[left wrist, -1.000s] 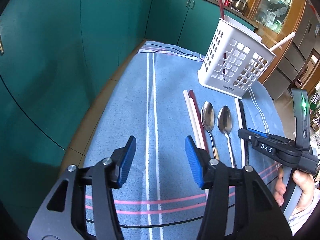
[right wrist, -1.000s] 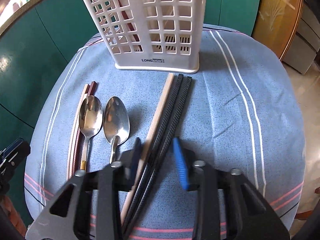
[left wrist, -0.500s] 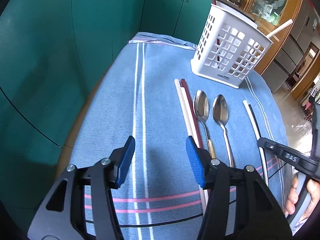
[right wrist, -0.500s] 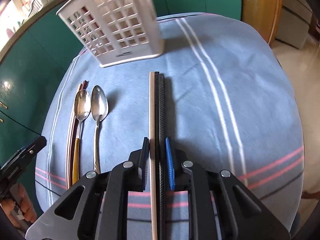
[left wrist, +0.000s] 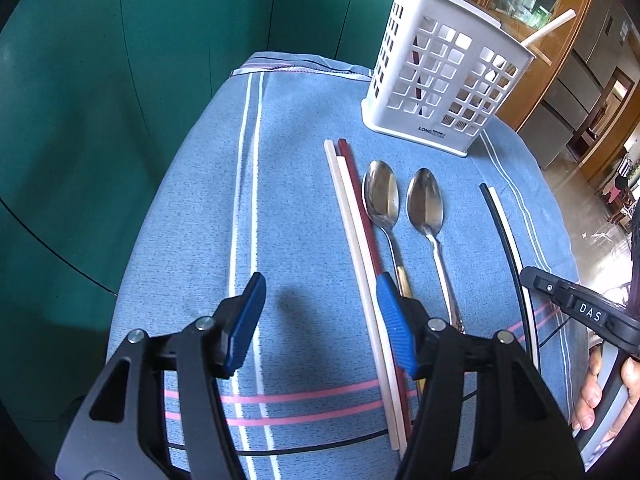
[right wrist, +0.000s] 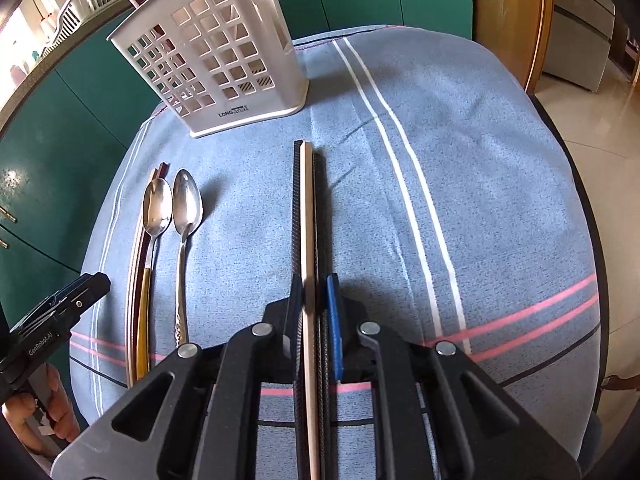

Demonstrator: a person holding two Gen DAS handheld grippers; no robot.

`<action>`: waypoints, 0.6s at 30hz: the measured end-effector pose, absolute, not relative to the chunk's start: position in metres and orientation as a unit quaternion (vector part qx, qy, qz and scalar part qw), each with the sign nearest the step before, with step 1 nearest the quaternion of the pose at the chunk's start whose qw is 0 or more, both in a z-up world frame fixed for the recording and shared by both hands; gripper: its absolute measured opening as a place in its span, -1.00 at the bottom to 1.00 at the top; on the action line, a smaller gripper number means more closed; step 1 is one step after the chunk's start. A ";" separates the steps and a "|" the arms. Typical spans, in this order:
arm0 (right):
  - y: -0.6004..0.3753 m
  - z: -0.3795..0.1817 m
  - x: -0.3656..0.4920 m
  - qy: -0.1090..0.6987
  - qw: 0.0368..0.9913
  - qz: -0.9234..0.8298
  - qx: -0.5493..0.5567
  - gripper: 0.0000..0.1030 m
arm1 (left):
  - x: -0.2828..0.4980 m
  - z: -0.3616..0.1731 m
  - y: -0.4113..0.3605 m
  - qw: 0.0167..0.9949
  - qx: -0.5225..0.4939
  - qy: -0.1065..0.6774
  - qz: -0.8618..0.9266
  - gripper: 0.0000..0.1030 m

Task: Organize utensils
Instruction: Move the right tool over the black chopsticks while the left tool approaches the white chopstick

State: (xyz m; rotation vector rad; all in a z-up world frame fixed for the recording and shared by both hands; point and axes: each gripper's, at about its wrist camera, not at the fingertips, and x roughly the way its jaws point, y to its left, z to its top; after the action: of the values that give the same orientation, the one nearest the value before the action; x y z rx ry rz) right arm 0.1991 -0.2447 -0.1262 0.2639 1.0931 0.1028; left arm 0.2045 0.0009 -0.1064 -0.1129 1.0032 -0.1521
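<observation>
My right gripper (right wrist: 313,298) is shut on a bundle of chopsticks (right wrist: 307,216), one beige between two black, held just above the blue cloth and pointing at the white utensil basket (right wrist: 224,56). The bundle also shows in the left wrist view (left wrist: 505,232). My left gripper (left wrist: 320,320) is open and empty above the cloth, its right finger over a white and dark red set of chopsticks (left wrist: 352,232). Two metal spoons (left wrist: 404,208) lie side by side between the two chopstick groups. The basket (left wrist: 444,76) holds a dark red and a white stick.
A blue striped cloth (left wrist: 280,160) covers a small table. Teal cabinets (left wrist: 120,80) stand to the left and behind. A wooden cabinet (right wrist: 508,4) and tiled floor (right wrist: 600,112) lie beyond the table's right edge.
My right gripper closed on the chopstick bundle, squared it up and lifted it slightly. My left gripper drifted right, closer to the white and red chopsticks.
</observation>
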 end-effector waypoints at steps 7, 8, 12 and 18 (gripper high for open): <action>-0.242 -0.126 0.199 0.519 0.845 0.052 0.120 -0.61 | 0.204 -0.109 -0.006 0.870 -0.047 0.484 -0.080 0.15; -0.241 -0.126 0.199 0.520 0.844 0.053 0.119 -0.61 | 0.204 -0.109 -0.006 0.870 -0.048 0.485 -0.079 0.15; -0.240 -0.127 0.199 0.520 0.844 0.053 0.119 -0.60 | 0.205 -0.110 -0.002 0.868 -0.051 0.488 -0.077 0.16; -0.243 -0.126 0.197 0.521 0.843 0.051 0.125 -0.57 | 0.210 -0.110 0.017 0.866 -0.082 0.488 -0.073 0.16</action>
State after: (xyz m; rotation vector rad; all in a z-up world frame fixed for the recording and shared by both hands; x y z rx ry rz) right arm 0.1968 -0.2429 -0.1261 0.2639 1.1001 0.1074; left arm 0.2100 0.0173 -0.1098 -0.1725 1.0217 -0.1533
